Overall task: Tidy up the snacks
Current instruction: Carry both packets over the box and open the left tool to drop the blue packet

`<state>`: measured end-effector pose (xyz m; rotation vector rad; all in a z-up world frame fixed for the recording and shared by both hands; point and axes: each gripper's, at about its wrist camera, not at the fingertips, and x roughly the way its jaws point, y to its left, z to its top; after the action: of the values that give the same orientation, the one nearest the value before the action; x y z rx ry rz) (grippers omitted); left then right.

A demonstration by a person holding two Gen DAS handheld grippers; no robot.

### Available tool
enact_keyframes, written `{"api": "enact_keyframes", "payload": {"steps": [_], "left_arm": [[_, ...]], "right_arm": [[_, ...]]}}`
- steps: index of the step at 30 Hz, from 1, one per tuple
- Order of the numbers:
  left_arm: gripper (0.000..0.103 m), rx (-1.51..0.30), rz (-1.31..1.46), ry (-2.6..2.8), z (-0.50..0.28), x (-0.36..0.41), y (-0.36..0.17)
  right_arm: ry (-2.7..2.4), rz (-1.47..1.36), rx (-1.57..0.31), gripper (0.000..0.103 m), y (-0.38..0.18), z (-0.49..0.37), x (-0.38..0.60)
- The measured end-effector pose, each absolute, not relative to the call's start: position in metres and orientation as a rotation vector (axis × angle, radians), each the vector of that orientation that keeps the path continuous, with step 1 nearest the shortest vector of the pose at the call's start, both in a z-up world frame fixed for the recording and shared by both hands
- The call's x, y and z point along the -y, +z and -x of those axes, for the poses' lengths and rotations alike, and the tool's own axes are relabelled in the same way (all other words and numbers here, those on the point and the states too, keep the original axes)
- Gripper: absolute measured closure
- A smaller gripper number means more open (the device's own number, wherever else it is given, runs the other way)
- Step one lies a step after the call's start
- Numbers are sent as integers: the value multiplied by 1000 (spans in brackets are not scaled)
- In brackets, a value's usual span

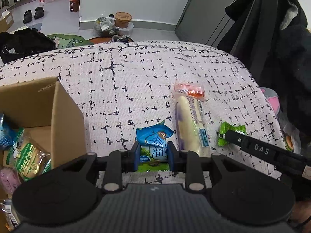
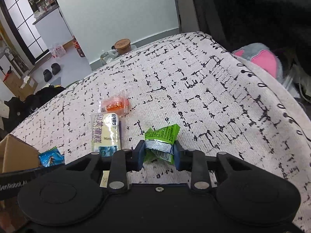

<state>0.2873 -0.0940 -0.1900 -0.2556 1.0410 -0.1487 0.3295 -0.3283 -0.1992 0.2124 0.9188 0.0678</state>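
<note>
My left gripper (image 1: 153,153) is shut on a blue snack packet (image 1: 153,141) low over the patterned cloth surface (image 1: 126,81). My right gripper (image 2: 159,153) is shut on a small green snack packet (image 2: 162,136), which also shows in the left wrist view (image 1: 230,133) with the right gripper's finger on it. A long cream cake pack (image 1: 191,124) lies between the two, also in the right wrist view (image 2: 106,134). An orange snack bag (image 1: 189,90) lies beyond it, seen again in the right wrist view (image 2: 114,105). The cardboard box (image 1: 48,106) at left holds several snacks.
A pink and grey plush toy (image 2: 260,58) lies off the cloth's right edge. Dark clothing (image 1: 281,38) hangs at right. Beyond the far edge is floor with bags (image 1: 110,26), a bottle (image 1: 74,0) and shoes (image 1: 34,14).
</note>
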Motion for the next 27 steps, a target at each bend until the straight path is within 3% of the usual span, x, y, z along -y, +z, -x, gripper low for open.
{"api": "enact_keyframes", "payload": {"steps": [27], "left_arm": [[76,-854,268,-173,-238,38,-115]], "right_arm": [[178,-251,-777,75,-133,-270,260]]}}
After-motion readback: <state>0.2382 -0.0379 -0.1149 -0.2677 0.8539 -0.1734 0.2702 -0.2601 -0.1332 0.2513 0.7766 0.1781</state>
